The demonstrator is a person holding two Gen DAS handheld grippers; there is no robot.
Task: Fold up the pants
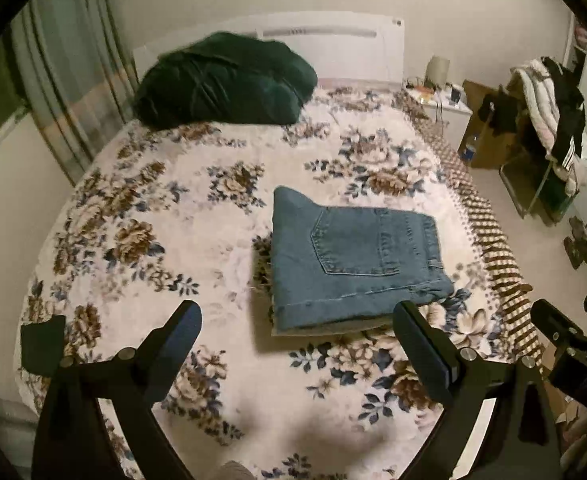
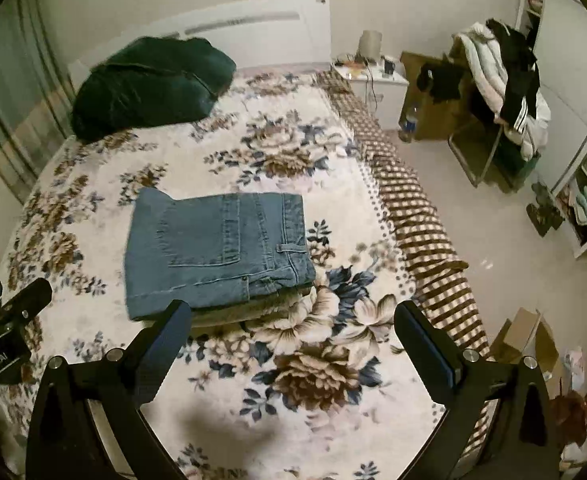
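The blue denim pants (image 1: pixel 353 256) lie folded into a compact stack on the floral bedspread (image 1: pixel 197 216), back pocket up. They also show in the right wrist view (image 2: pixel 217 252). My left gripper (image 1: pixel 297 312) is open and empty, held above the bed just in front of the pants. My right gripper (image 2: pixel 293 314) is open and empty, in front of the pants and to their right. The right gripper's fingers show at the right edge of the left wrist view (image 1: pixel 553 320). The left gripper shows at the left edge of the right wrist view (image 2: pixel 9 304).
A dark green pillow (image 1: pixel 225 80) lies at the head of the bed against the white headboard (image 1: pixel 333 44). A nightstand (image 1: pixel 445 104), a cardboard box (image 1: pixel 489 128) and a chair heaped with clothes (image 1: pixel 549 120) stand right of the bed. Curtains (image 1: pixel 65 92) hang at left.
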